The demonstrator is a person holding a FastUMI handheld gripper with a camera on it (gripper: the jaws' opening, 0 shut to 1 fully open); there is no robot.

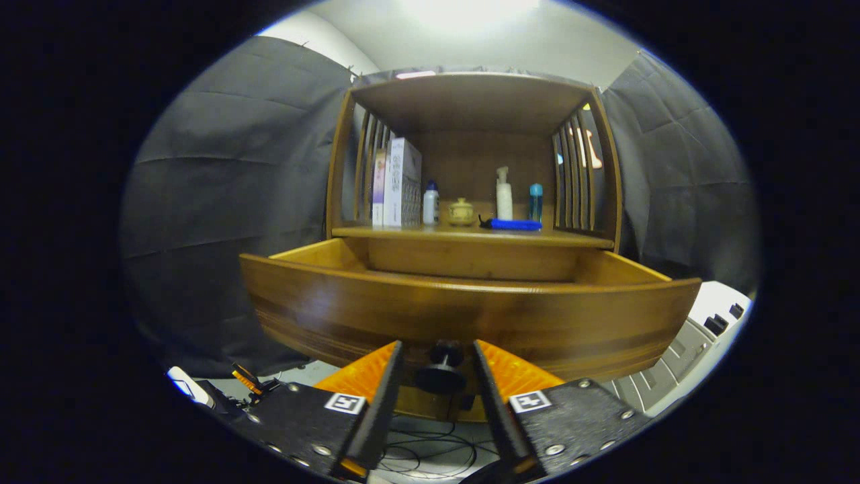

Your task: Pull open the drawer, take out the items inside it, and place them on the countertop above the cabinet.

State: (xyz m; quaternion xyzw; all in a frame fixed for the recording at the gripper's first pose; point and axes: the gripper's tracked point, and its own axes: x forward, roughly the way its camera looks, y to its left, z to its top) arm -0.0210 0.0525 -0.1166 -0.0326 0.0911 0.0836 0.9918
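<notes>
Claw (pixel 438 366) parted, straddling knob (pixel 441 370), not pinching. Drawer (pixel 470 316) out: stiff wood, probably heavy; knob the only hold.

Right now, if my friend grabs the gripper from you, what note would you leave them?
Gripper: fingers open, one on each side of the drawer knob, not pressing it.
Drawer: pulled out below the countertop.
Inside the drawer: hidden behind its front panel, so I cannot tell what is there.
Done: drawer open.
Left: let go of the knob, lift out any items, set them on the countertop near the bottles.
</notes>
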